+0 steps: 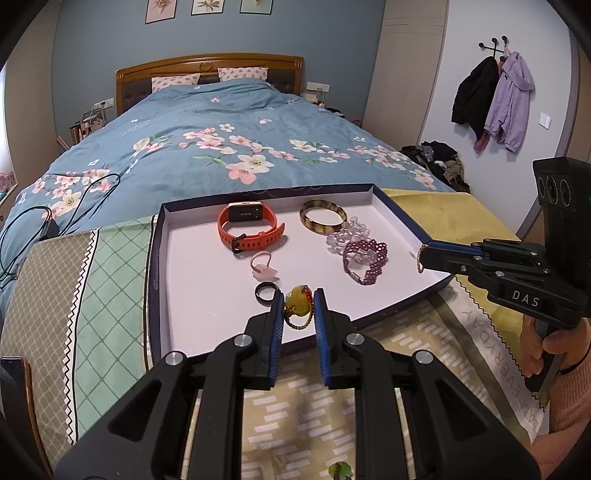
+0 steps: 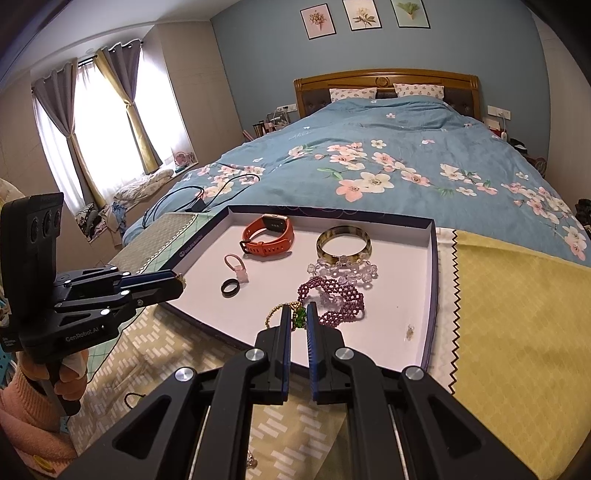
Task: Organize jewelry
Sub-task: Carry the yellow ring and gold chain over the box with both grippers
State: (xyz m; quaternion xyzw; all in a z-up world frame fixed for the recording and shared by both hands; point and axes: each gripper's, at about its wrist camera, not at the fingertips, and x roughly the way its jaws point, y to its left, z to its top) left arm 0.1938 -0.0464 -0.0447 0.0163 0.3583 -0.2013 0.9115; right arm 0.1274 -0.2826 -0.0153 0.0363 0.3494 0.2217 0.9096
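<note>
The bed point(image 1: 221, 147) with its blue floral duvet fills the background; three framed prints point(image 2: 365, 16) hang above the headboard. At the foot of the bed, on patterned cloths, lies one shallow box lid point(image 1: 173, 258) with a white floor, serving as the jewelry tray.

Left gripper point(image 1: 299, 302): jaws nearly together, clamped on a yellow stone pendant point(image 1: 297, 301) with a red and green beaded loop, held over the tray's near edge.

Right gripper point(image 2: 298, 314): jaws almost fully together, pinching a gold bead chain with green beads point(image 2: 299, 318), held over the tray's near edge, just beside the purple bracelet.

Contents resting on the tray floor, counted:
- one orange smartwatch point(image 1: 251, 225), far left
- one amber bangle point(image 1: 323, 218), far right
- one clear crystal bracelet point(image 1: 347, 234), touching the bangle
- one purple beaded bracelet point(image 1: 364, 258)
- one pink ring point(image 1: 263, 264), centre
- one black ring point(image 1: 266, 291), near edge
</note>
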